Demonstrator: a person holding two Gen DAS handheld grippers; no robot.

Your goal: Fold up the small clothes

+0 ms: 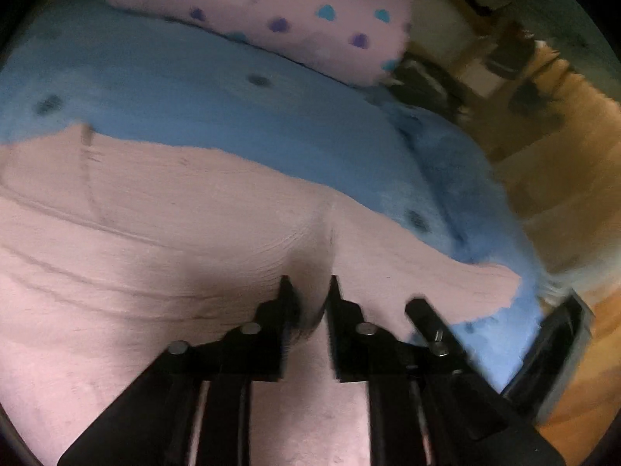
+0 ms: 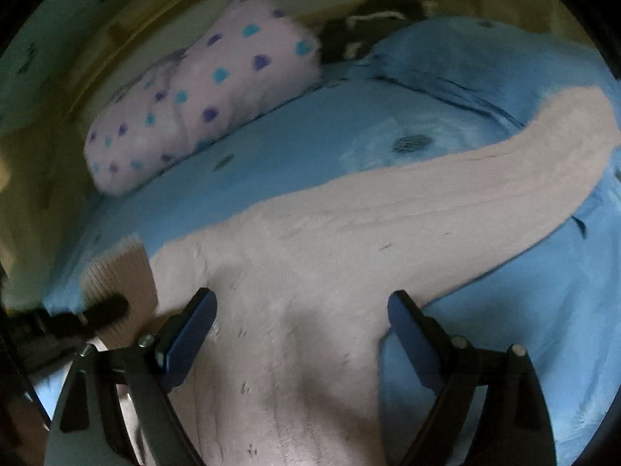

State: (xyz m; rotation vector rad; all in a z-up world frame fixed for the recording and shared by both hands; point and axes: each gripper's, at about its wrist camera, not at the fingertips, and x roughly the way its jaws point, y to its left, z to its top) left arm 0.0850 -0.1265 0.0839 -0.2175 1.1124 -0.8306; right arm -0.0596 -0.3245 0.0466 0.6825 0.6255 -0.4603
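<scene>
Left gripper [image 1: 308, 291]: I see my 2 black fingers [image 1: 287, 299] drawn close together, pinching a raised fold of the pink garment [image 1: 155, 213] between their tips; a crease runs up the cloth from the pinch.

Right gripper [image 2: 300, 310]: my 2 blue-padded fingers [image 2: 194, 322] are spread wide and grip nothing; they hover over the pink garment [image 2: 310, 272], with cloth lying between and under them.

Other gripper in view: the right wrist view shows a black finger tip at its left edge, near a ribbed tan cuff [image 2: 124, 291]; I cannot tell if they touch.

Pink garment: it lies spread on the blue bedsheet [image 1: 233, 108]; 1 sleeve [image 2: 524, 163] stretches away to the right in the right wrist view, curving over the sheet.

Blue bedsheet: covers the bed, dotted with small dark marks, bunched into folds toward the far right corner [image 2: 485, 62].

Pillow [image 1: 271, 11]: pale pink with blue and purple spots, lying on the sheet well beyond the garment, apart from it.

Beyond the bed: dark items past the pillow, too blurred for me to name, and a wooden floor [image 1: 582, 155] alongside.
</scene>
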